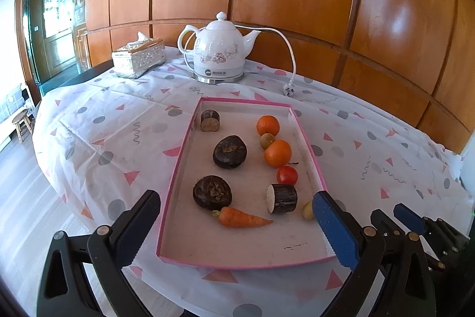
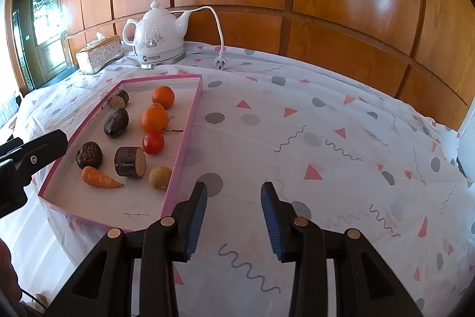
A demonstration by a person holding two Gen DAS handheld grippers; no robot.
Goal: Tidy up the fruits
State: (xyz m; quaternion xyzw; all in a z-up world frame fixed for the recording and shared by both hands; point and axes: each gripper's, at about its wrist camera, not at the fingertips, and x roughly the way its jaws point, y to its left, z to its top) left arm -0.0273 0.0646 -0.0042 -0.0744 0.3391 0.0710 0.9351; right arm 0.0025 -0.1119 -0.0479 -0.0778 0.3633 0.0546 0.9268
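Tray (image 1: 178, 177), pink-rimmed and shallow, sits on the patterned tablecloth (image 1: 371, 156) near the table's front edge, and in it we count two oranges (image 1: 268, 125) (image 1: 278, 153) along the far right side with a small greenish-brown fruit (image 1: 266, 140) touching both between them. Next we list a red tomato (image 1: 287, 175) just in front of the nearer orange, a dark cut log-shaped piece (image 1: 282, 198) lying on its side, and a small yellowish round fruit (image 2: 160, 177) close against the right rim. On the left half we note two dark round fruits (image 1: 229, 151) (image 1: 212, 192), a dark cut piece (image 1: 210, 120) at the far corner, and a carrot (image 1: 242, 218) lying flat, its top touching the nearer dark fruit. Our left gripper (image 1: 234, 228) hangs over the tray's near end, jaws spread wide with nothing between them. Our right gripper (image 2: 233, 220) hovers over bare cloth right of the tray, jaws apart and empty. Behind stand a white kettle (image 1: 219, 49) with its cord unplugged (image 1: 288, 90) and a tissue box (image 1: 138, 58).
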